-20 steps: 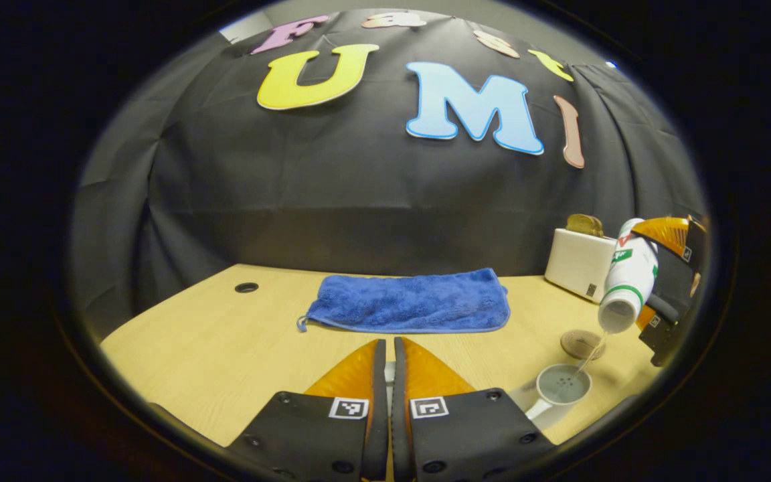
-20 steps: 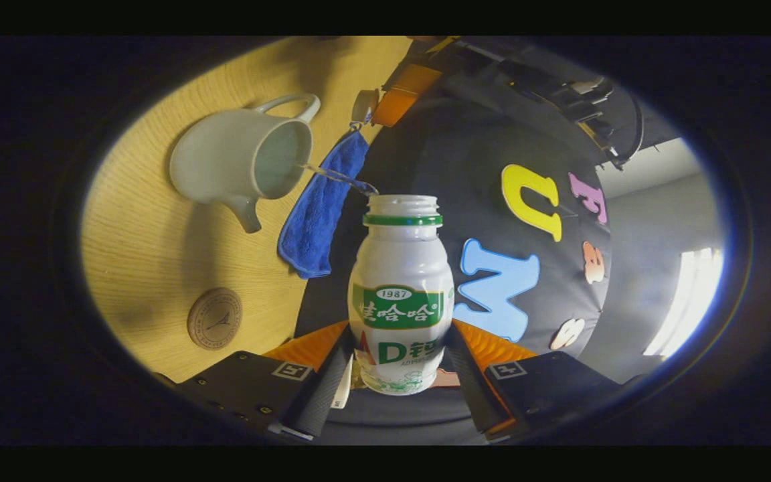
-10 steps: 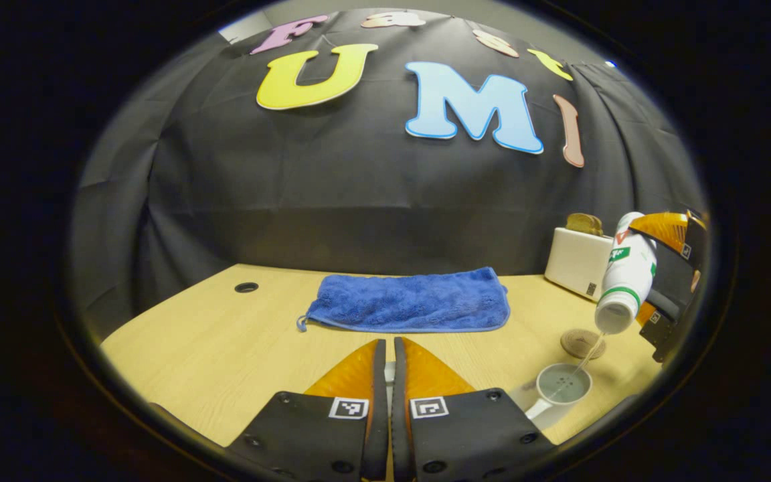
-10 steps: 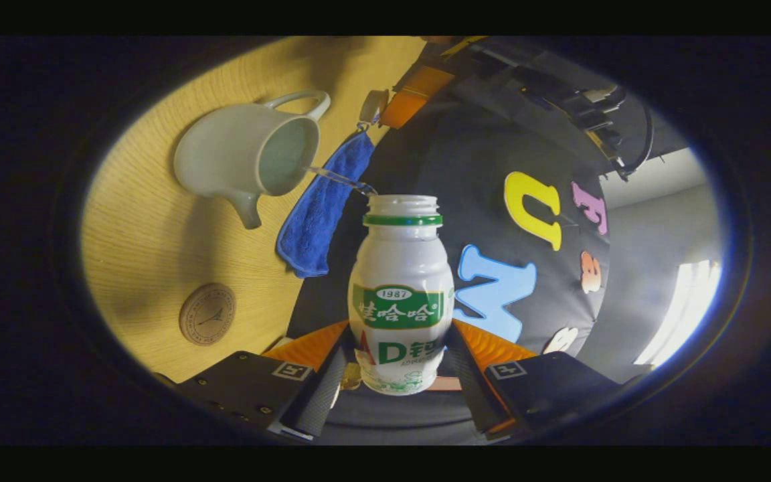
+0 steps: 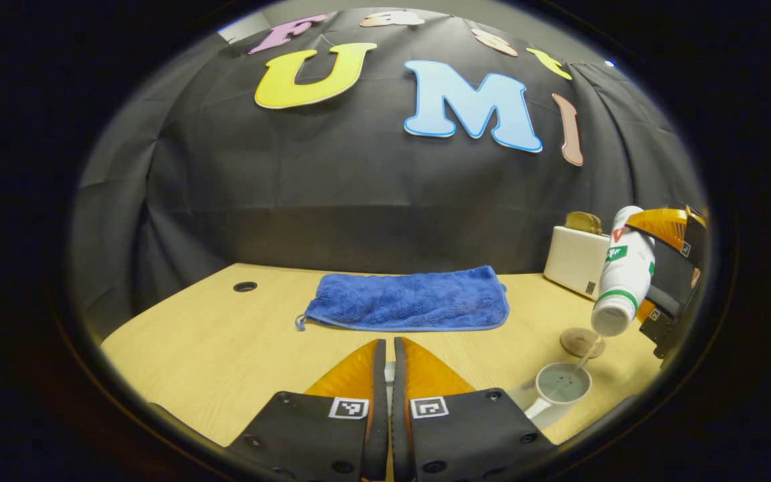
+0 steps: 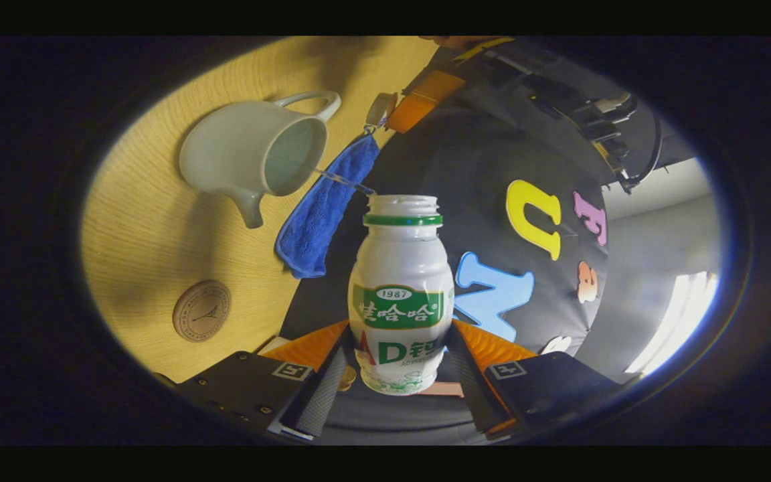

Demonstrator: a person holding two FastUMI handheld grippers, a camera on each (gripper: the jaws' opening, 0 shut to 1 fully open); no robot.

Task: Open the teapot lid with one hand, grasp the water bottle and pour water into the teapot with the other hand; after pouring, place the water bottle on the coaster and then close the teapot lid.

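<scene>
dim booth, warm-lit table [image 5: 225,335], bright window glare [image 6: 676,314] at right, heavy fisheye warping at edges

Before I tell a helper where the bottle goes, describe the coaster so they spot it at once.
Start at the light wooden table and find the blue towel. Toward the white box, beside the open white ceramic teapot, lies the coaster. It is the one small, flat, round brown disc with an engraved face, bare of anything on it.
</scene>
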